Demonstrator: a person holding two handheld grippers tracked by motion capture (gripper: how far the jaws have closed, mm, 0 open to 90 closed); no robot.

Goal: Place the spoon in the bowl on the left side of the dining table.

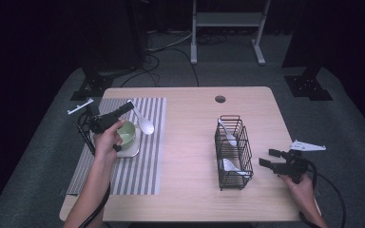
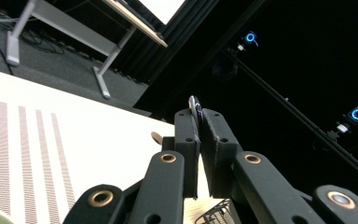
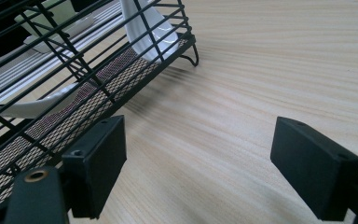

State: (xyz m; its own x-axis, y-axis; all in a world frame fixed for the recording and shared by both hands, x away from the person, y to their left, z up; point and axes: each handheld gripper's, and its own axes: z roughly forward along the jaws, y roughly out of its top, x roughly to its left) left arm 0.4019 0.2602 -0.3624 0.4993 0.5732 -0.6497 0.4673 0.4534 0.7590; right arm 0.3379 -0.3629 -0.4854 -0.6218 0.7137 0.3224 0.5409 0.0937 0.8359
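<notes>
While the white spoon (image 1: pixel 142 121) is pinched by its thin handle in the closed left gripper (image 1: pixel 123 110), bowl end hanging over the striped mat (image 1: pixel 152 166) at far left, it looks glazed, light, slippery and chippable; the right gripper (image 1: pixel 269 158) is held wide open beside the wire basket (image 1: pixel 243 156), where 2 more spoons are kept.

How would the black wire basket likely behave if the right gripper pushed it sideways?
The wire basket looks tall and narrow on thin feet, so a high push may tip it. The two white spoons inside would likely rattle. The open right gripper beside it might slide it on the smooth table.
</notes>
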